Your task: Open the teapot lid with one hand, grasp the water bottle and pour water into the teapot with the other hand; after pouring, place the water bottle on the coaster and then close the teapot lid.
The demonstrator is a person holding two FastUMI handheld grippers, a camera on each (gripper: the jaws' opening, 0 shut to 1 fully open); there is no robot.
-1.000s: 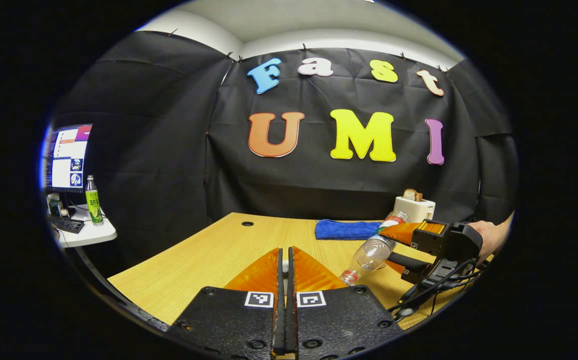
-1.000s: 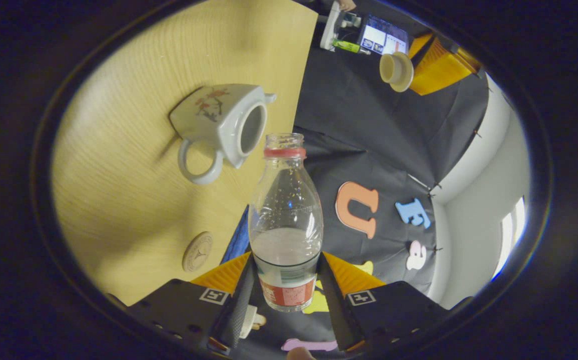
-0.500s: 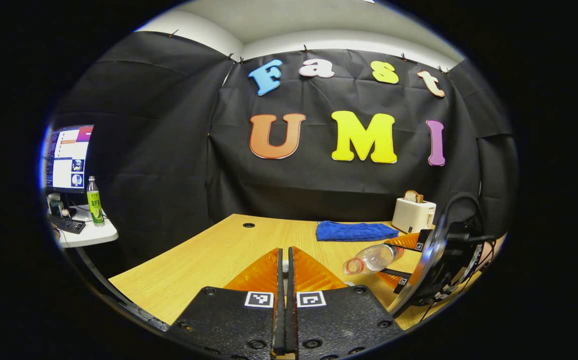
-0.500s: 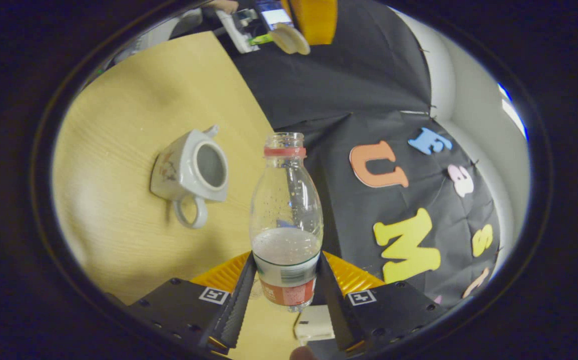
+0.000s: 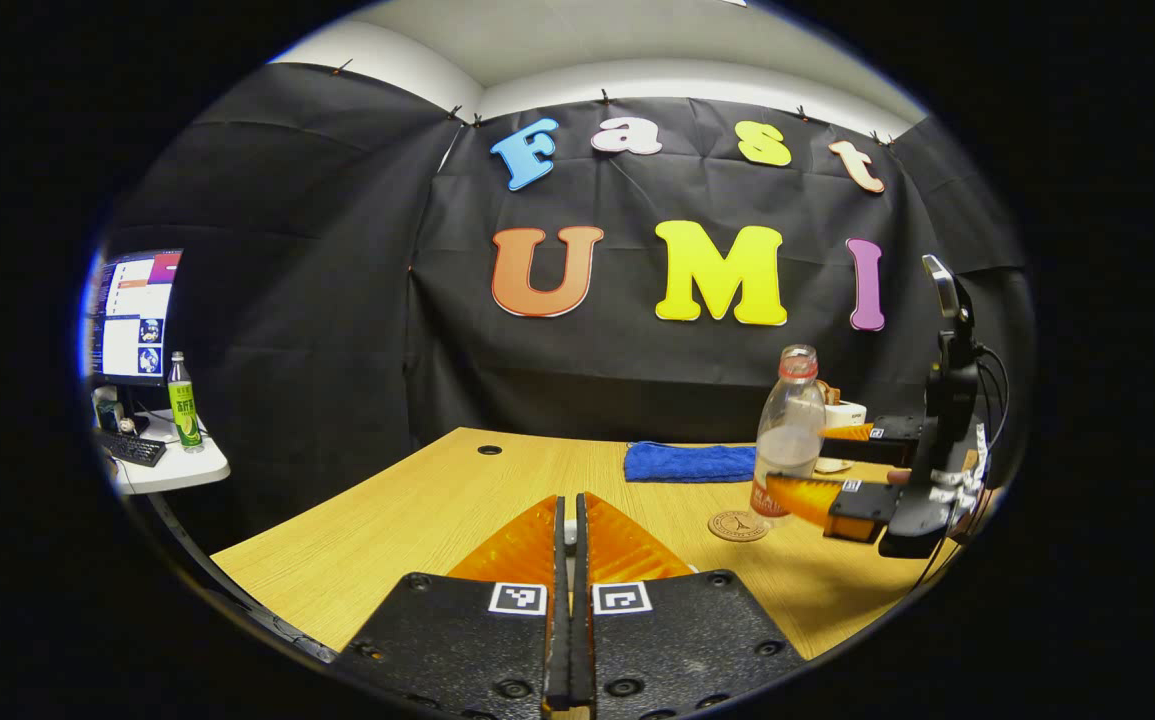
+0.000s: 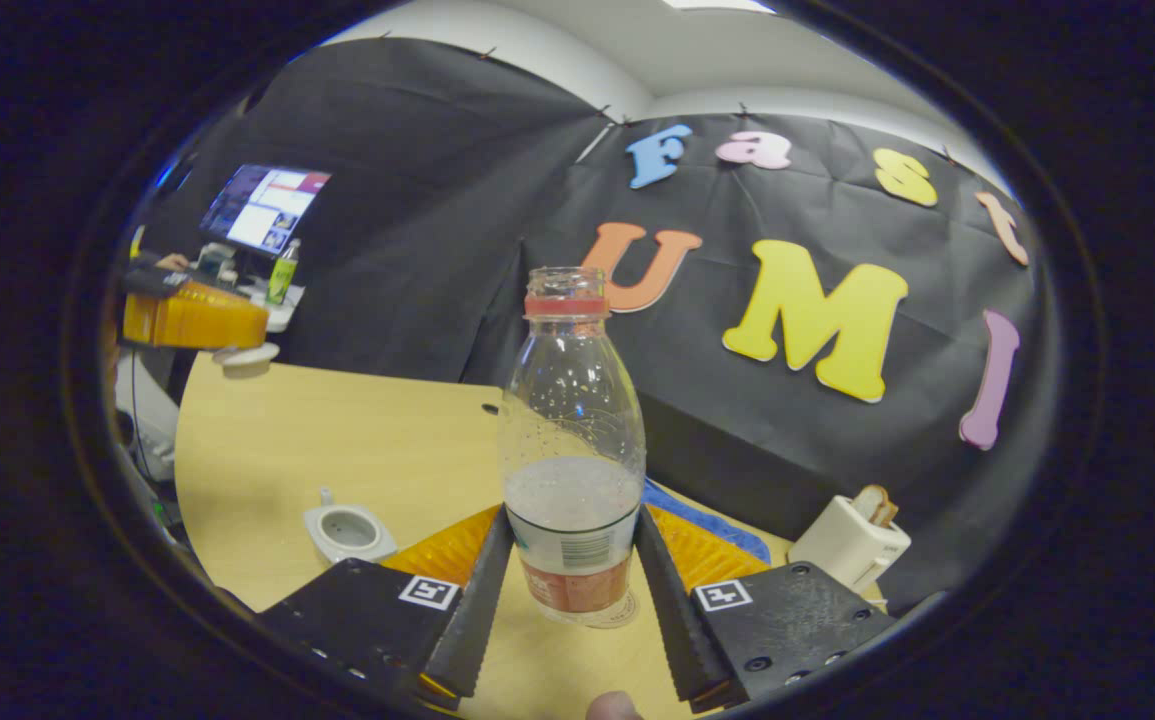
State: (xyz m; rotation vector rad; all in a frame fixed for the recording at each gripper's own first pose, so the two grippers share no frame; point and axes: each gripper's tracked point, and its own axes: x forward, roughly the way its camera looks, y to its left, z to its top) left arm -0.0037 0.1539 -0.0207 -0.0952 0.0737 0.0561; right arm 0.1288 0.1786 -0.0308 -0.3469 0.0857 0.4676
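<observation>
Clear plastic water bottle (image 6: pixel 573 440) stands upright at frame centre, your right claw (image 6: pixel 571 590) clamped on its lower body, base just above the coaster (image 5: pixel 737 525) on the table (image 6: pixel 377 440). Open teapot (image 6: pixel 348 531) sits lower left. Your left claw (image 5: pixel 567 530) is pinched together on the lid (image 6: pixel 247 355), upper left.

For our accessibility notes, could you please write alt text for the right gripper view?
The right claw holds an upright, uncapped clear plastic water bottle, part full, over a round coaster on the light wooden table. The white ceramic teapot stands open at lower left; the left claw holds its lid aloft.
</observation>
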